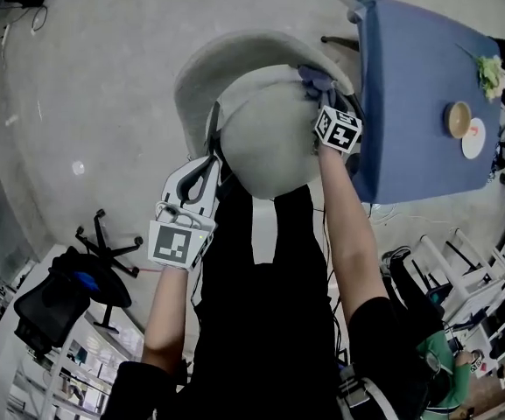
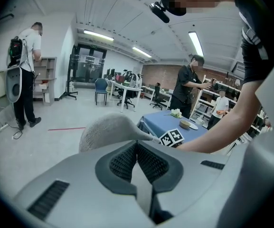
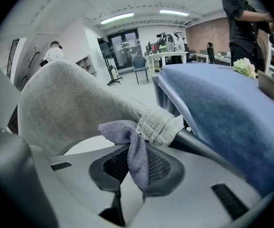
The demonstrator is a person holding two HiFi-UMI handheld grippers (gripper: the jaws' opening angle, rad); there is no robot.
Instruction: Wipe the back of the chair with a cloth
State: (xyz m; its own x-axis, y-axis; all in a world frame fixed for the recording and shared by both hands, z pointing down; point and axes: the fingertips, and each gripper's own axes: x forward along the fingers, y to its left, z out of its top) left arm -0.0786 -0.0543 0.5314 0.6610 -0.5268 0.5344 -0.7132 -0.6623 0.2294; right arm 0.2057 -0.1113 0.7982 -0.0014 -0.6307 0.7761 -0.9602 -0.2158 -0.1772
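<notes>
A grey fabric chair with a curved back and a round seat stands below me. My right gripper is shut on a grey-purple cloth at the right end of the backrest. In the right gripper view the cloth hangs from the right gripper and touches the hemmed end of the chair back. My left gripper is by the seat's left edge, shut with nothing in it. In the left gripper view the left gripper points past the chair back.
A table with a blue cloth stands close on the chair's right, with a bowl, a plate and flowers on it. A black office chair is at lower left. People stand around the room.
</notes>
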